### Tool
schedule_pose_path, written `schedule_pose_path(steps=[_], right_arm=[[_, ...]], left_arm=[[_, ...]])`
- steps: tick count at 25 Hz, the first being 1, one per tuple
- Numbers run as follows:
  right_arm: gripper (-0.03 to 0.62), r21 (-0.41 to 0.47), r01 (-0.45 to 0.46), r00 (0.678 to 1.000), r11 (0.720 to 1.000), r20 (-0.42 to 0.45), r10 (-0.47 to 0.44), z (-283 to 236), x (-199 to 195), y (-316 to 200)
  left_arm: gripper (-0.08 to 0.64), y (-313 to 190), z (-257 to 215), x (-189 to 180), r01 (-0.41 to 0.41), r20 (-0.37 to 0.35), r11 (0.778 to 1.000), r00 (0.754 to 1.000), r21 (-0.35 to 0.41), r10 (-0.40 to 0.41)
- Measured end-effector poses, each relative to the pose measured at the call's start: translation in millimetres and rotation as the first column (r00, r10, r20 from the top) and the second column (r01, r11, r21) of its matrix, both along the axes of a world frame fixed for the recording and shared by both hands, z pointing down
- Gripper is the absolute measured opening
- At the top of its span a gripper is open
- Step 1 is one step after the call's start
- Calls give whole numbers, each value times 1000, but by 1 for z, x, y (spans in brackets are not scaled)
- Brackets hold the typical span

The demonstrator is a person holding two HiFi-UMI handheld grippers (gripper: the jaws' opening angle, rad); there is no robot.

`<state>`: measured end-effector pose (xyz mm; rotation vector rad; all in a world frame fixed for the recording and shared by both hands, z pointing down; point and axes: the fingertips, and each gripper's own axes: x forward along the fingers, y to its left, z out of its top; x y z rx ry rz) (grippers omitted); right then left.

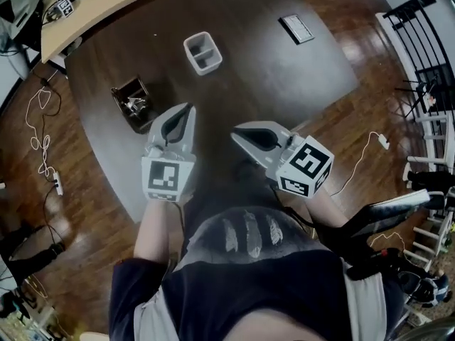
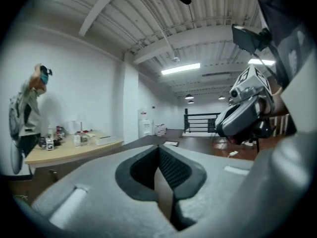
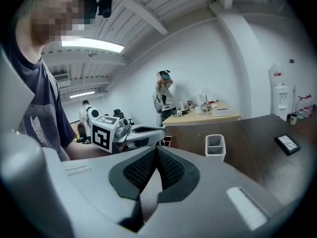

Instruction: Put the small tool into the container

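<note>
A white two-compartment container [image 1: 202, 52] stands on the dark table [image 1: 284, 77]; it also shows in the right gripper view [image 3: 215, 147]. Left of it sits a dark brown open box [image 1: 132, 104] with small shiny metal pieces [image 1: 135, 105] inside. My left gripper [image 1: 186, 109] hovers near the table's front edge, just right of the brown box, shut with nothing between its jaws [image 2: 159, 148]. My right gripper [image 1: 238, 135] hangs beside it, also shut and empty [image 3: 157, 150]. Both point toward the far side of the table.
A flat dark tablet-like item [image 1: 296, 28] lies at the table's far right. A light wooden desk [image 1: 99, 6] with clutter stands beyond the far left edge. Cables [image 1: 43, 141] run over the wooden floor. A person [image 3: 163, 95] stands by that desk.
</note>
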<state>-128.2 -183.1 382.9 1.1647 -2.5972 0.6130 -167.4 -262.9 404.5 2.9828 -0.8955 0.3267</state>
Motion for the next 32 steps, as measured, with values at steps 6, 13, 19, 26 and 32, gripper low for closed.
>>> schedule_pose_path(steps=[6,13,19,26,32], right_arm=[[0,50,-227,974,973,28,226,-18,84,57],[0,131,-450,891,884,132,434,-38,198,135],[0,166,-565,825,808,143,547,-41,291,202],[0,295,-614,785,732,139,603,-70,361,270],[0,361,-682,714,637,140,686,-90,414,327]], left_arm=[[0,64,-27,112,-332,44,943,943,36,330],[0,176,-78,243,-685,25,717,725,130,688],[-2,239,-88,334,-757,66,630,648,173,759],[-1,311,-100,414,-830,144,502,543,244,828],[-1,364,-102,469,-886,118,413,443,212,889]])
